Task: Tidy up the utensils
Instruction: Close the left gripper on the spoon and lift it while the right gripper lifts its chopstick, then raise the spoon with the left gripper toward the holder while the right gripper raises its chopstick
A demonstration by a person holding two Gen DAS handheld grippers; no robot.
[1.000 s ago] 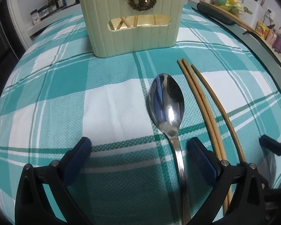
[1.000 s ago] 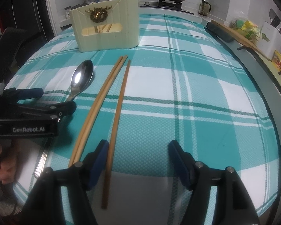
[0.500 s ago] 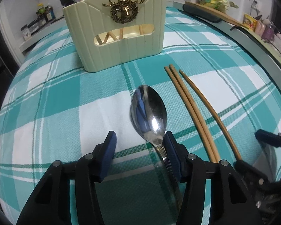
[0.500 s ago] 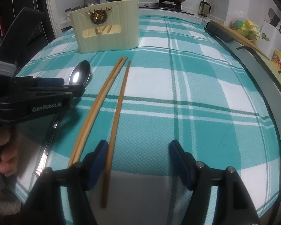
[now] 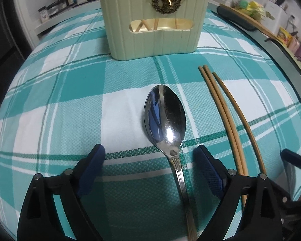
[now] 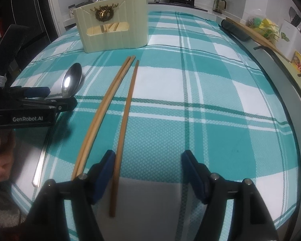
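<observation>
Plainly the checked worktop (image 5: 60, 104) fills a dim kitchen, the cream holder (image 5: 153, 18) at its far side. Left gripper (image 5: 148, 172), fingers just reopening wide, straddles the spoon (image 5: 165, 116) untouched; right gripper (image 6: 148, 174) spread beside the chopsticks (image 6: 110, 100). Thin steel could slip as the pads close

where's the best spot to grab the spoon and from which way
Grip the spoon at the neck of its narrow ribbed handle, just below the bowl, coming down from above with one finger on each side. It lies flat on the checked cloth, bowl toward the cream holder; the bowl is wide and smooth, so likely slippery. The left gripper already straddles the handle, open.
</observation>
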